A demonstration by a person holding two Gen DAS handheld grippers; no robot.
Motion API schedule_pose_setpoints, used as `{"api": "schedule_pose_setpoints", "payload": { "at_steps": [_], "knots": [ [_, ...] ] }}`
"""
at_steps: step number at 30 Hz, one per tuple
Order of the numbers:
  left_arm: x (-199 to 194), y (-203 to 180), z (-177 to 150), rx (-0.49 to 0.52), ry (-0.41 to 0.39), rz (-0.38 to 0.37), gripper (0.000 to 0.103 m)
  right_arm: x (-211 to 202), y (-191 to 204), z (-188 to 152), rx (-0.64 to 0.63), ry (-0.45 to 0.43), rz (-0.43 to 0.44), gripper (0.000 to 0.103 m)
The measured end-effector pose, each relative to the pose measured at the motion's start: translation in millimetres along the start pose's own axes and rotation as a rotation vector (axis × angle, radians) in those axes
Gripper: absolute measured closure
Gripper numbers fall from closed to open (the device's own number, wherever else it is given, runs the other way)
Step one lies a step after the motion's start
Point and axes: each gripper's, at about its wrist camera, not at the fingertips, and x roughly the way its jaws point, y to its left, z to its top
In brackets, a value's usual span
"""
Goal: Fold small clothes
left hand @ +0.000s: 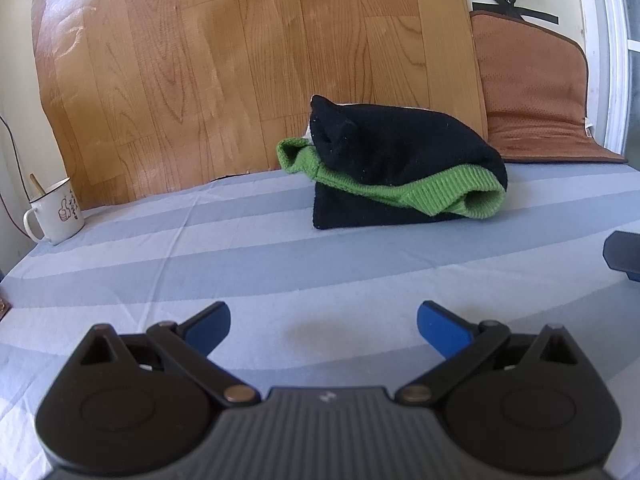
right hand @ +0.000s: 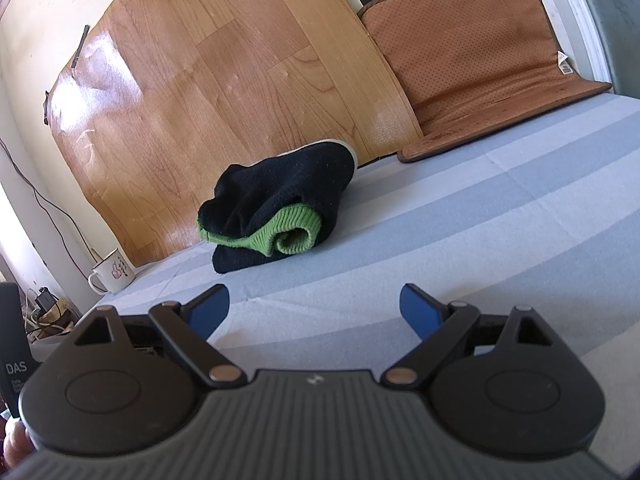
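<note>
A small black garment with green ribbed trim lies folded in a compact bundle on the blue-striped sheet, near the back wall. It also shows in the right wrist view. My left gripper is open and empty, low over the sheet, well in front of the bundle. My right gripper is open and empty, also short of the bundle. A dark part of the right gripper shows at the right edge of the left wrist view.
A white enamel mug with a spoon stands at the sheet's left edge; it also shows in the right wrist view. A wood-pattern sheet covers the back wall. A brown mat leans at the back right.
</note>
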Motion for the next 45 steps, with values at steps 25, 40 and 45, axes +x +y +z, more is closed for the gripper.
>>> {"api": "schedule_pose_setpoints", "payload": {
  "at_steps": [25,40,45],
  "knots": [
    [3.2,8.0,2.1,-0.042,0.025,0.039,0.000,1.2,1.6,-1.9,0.006,0.004,-0.003,0.009],
    [0.3,10.4,2.4,-0.043,0.012,0.098,0.000,1.4,0.0,-2.2,0.010,0.000,-0.001,0.009],
    [4.1,10.4,1.8,-0.039,0.038,0.125,0.000,0.9,-0.4,-1.9,0.014,-0.002,0.000,0.009]
  ]
}}
